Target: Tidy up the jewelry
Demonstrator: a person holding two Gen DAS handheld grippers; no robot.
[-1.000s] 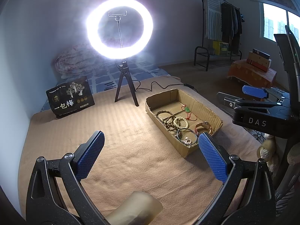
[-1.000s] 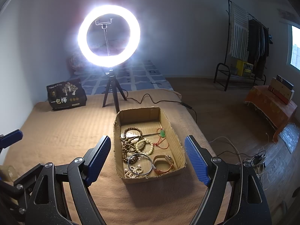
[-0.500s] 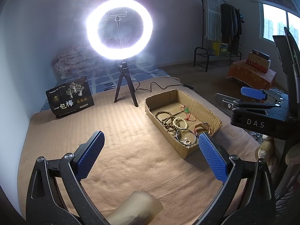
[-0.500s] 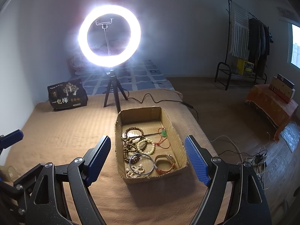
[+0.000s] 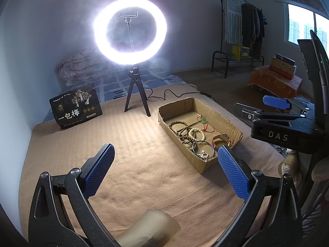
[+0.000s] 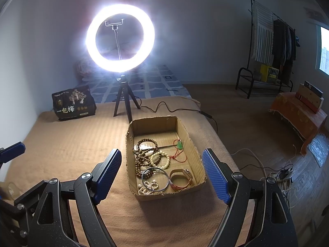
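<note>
A shallow cardboard box [image 6: 186, 131] lies on the tan blanket and also shows in the left wrist view [image 5: 176, 105]. In it lie brown bead bracelets [image 6: 141, 156], a cream bead bracelet [image 6: 160, 160], a metal bangle [image 6: 155, 179], small pearl beads [image 6: 149, 186], a tan watch [image 6: 182, 178] and a green pendant on a red cord [image 6: 179, 145]. My right gripper [image 6: 162, 175] is open and empty, hovering over the box's near end. My left gripper [image 5: 164, 166] is open and empty, over the blanket left of the box.
A lit ring light on a tripod [image 6: 120, 39] stands behind the box, its cable [image 6: 170, 109] running right. A black packet [image 6: 73, 104] stands at the back left. The blanket's right edge [image 6: 224, 144] drops to the floor with cables. A translucent object [image 5: 148, 230] lies under my left gripper.
Both views have drifted very slightly; the box sits marginally nearer in the right wrist view. Both grippers stay open and empty.
</note>
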